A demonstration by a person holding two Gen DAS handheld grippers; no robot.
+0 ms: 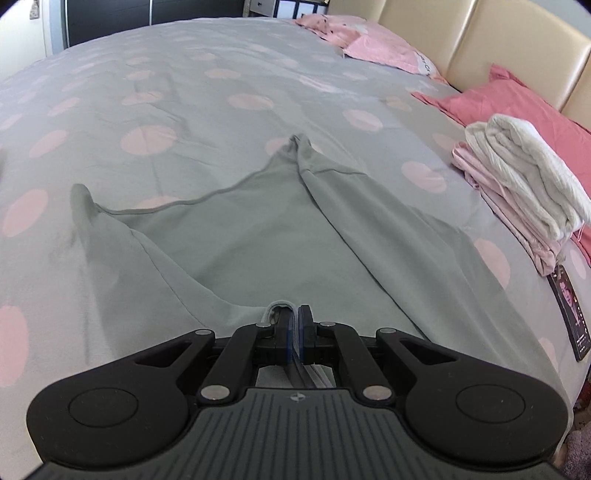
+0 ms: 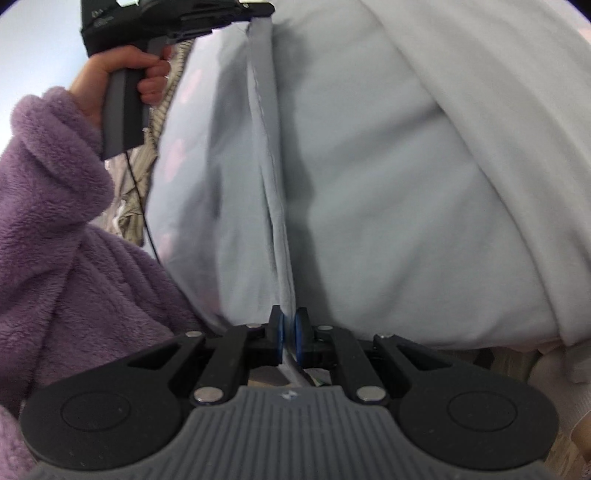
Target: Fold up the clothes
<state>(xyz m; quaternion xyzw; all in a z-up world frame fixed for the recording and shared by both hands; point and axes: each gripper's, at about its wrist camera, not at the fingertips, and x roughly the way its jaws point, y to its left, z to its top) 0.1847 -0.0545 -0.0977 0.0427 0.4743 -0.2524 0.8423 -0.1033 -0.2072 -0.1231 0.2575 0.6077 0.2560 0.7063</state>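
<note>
A grey-green garment (image 1: pixel 251 236) lies spread on the bed, its far edge sagging between two raised corners. My left gripper (image 1: pixel 295 314) is shut on the garment's near edge. In the right wrist view the same garment (image 2: pixel 369 206) hangs close in front, pale grey. My right gripper (image 2: pixel 290 321) is shut on a folded seam of it that runs up to the other gripper (image 2: pixel 255 9), held by a hand in a purple fleece sleeve.
A stack of folded white and pink clothes (image 1: pixel 517 177) sits at the right by a dark pink pillow (image 1: pixel 524 99). A phone (image 1: pixel 570 314) lies at the bed's right edge. The grey duvet with pink dots (image 1: pixel 166 92) stretches ahead. Light pink pillows (image 1: pixel 369 40) lie far back.
</note>
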